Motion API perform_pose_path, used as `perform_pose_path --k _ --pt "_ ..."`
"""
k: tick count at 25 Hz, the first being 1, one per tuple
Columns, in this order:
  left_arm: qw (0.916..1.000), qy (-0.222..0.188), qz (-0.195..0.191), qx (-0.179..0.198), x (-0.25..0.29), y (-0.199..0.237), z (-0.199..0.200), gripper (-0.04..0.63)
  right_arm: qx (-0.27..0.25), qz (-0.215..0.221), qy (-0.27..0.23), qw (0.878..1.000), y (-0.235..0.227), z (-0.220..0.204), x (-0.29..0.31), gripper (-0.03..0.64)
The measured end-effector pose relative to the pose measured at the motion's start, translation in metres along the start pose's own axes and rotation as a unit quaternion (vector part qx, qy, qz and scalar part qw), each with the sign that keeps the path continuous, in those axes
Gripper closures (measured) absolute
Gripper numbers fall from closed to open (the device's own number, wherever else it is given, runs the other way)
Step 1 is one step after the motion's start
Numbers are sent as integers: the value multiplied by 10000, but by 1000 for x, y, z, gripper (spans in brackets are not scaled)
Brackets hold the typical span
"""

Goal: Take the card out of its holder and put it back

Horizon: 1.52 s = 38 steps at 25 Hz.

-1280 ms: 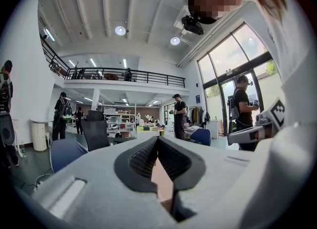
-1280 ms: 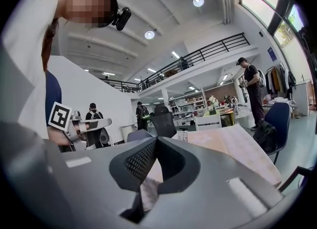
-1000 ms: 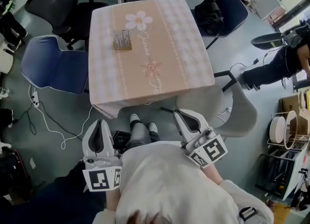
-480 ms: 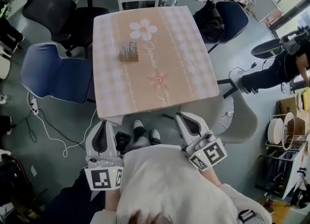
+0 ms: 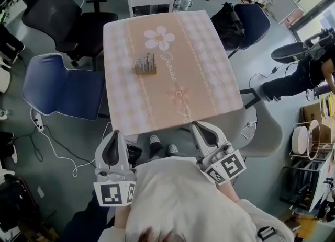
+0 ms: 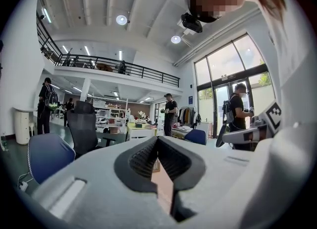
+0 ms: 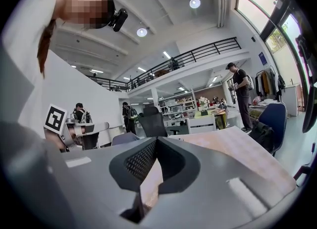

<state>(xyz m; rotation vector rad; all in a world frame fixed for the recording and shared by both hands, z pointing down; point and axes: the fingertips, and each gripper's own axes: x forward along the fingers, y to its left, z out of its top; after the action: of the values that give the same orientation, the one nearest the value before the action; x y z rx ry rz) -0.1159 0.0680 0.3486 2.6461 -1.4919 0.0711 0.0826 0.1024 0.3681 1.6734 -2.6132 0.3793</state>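
On the desk (image 5: 209, 79): the holder (image 5: 145, 66) stands upright near the middle, a little to your left and well apart from both tools. Thin upright pieces rise from it.
Left tool (image 5: 114, 133): low by your body, short of the desk's near edge. The jaws meet tip to tip with nothing between them.
Right tool (image 5: 198, 126): likewise low and close to you, jaws pressed together and empty.
Step in hand: by my judgement you are on the approach, and the card is not yet touched.
Next move: carry one tool forward to the holder and spread its jaws before they reach the card. A thin card wants a light pinch at its top edge, and your other tool may need to steady the holder.
Hard to make out: which upright piece is the card, because the holder is too small to tell. Neither tool view shows the holder clearly, only pink cloth past the jaws.
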Motion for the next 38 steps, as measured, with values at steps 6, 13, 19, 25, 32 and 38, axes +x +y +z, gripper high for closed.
perform_pose_path --k 6,13,19,25,32,38 --pt "9999 4 -63 79 4 14 2 595 58 -39 -76 9999 4 0 15 618" --pt "9999 81 -69 38 14 20 -1 595 82 -2 13 10000 1 -2 27 618" --pt "9999 124 -53 -11 35 17 -1 595 125 77 102 9998 -15 -2 43 618" --pt "9999 111 66 -19 59 16 7 595 101 231 104 9996 -35 11 61 618" --pt "9996 57 257 -31 83 16 12 595 116 407 184 9989 -57 16 80 618" --pt "9982 7 599 21 92 23 15 595 96 663 206 9975 -71 18 94 618"
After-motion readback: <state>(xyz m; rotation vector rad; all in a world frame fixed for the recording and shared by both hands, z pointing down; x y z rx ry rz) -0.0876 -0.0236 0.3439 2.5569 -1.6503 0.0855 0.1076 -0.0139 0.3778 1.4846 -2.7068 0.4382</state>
